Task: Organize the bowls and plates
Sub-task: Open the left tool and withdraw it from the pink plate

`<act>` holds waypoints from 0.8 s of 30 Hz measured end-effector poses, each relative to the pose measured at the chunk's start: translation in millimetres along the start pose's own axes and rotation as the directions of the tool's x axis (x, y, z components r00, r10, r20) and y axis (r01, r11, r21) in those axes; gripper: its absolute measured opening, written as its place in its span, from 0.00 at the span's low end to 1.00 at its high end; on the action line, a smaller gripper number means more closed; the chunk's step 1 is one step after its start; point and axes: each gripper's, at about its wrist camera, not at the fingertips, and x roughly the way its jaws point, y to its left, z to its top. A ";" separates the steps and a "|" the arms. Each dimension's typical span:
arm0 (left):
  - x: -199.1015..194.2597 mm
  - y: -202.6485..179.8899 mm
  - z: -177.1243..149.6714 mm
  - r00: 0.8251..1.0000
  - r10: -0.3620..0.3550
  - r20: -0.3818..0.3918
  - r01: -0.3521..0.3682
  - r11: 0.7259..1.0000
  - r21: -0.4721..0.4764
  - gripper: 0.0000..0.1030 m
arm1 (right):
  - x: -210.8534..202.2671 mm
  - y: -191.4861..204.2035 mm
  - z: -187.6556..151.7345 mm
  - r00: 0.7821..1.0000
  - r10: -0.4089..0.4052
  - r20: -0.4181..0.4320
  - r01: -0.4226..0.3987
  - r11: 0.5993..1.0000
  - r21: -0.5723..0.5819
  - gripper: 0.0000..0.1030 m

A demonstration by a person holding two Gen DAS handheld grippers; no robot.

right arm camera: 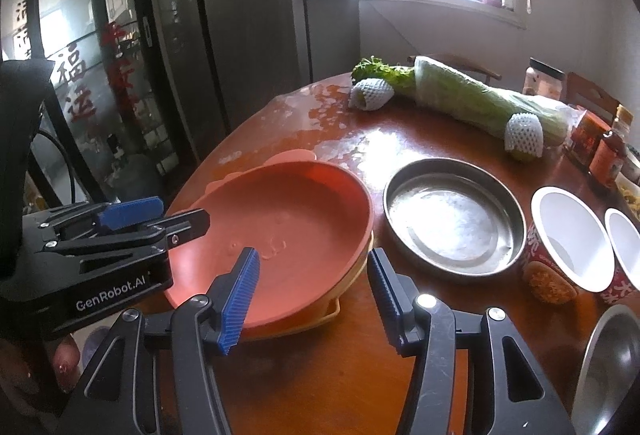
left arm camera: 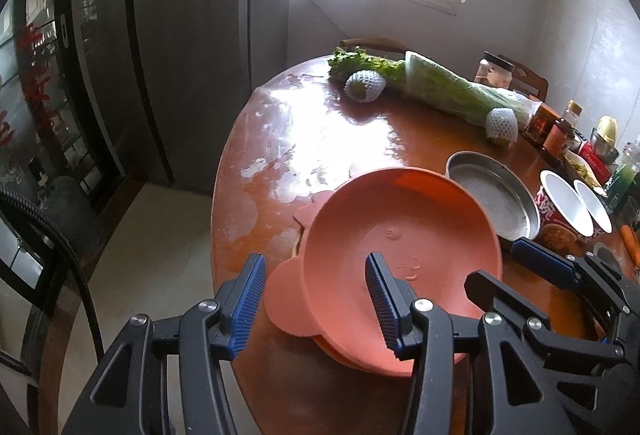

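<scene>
I find my left gripper (left arm camera: 316, 301) with jaws parted, straddling the near rim of the orange plate (left arm camera: 400, 239): one pad stands outside the rim over the eared tab, the other over the plate's floor. I see no pad pressing on it, so I judge it released. My right gripper (right arm camera: 312, 299) likewise stands with jaws apart across the plate's opposite rim, one finger (right arm camera: 240, 299) over the interior and the other beyond the edge; nothing is clenched there.

The orange plate sits on a yellowish dish (right arm camera: 332, 309), of which only an edge shows beneath it, on the wooden table (left arm camera: 360, 139). Ahead of the right jaws and to their right lies a steel pan (right arm camera: 454, 213); further right stand two paper bowls (right arm camera: 570, 239). A steel bowl (right arm camera: 608, 367) sits close by the right jaw's outer side.

Assessment: the orange plate looks like light moulded plastic, stiff, smooth and likely slippery under ribbed pads, not fragile. I would take hold at the upright rim, or the flat ear. The steel pan should be heavier, rigid and slick; its vertical wall is the place to pinch. The paper bowls would crush under a hard squeeze
</scene>
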 end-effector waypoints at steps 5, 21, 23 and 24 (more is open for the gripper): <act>-6.9 -11.3 -0.1 1.000 -0.018 0.003 0.018 1.000 0.016 0.50 | -7.7 -5.3 0.6 1.000 0.003 0.011 -0.003 1.000 0.015 0.56; -7.2 -63.9 38.5 0.994 -0.105 -0.008 0.105 0.986 0.128 0.52 | -31.5 -50.2 -5.1 0.997 -0.063 0.036 0.057 0.988 0.144 0.56; -2.0 -70.2 44.7 0.993 -0.118 -0.021 0.120 0.983 0.137 0.52 | -30.6 -57.3 -7.0 0.997 -0.073 0.029 0.067 0.984 0.163 0.56; 1.4 -74.3 48.3 0.992 -0.123 -0.029 0.126 0.982 0.143 0.52 | -29.9 -60.6 -7.8 0.997 -0.075 0.026 0.070 0.983 0.171 0.56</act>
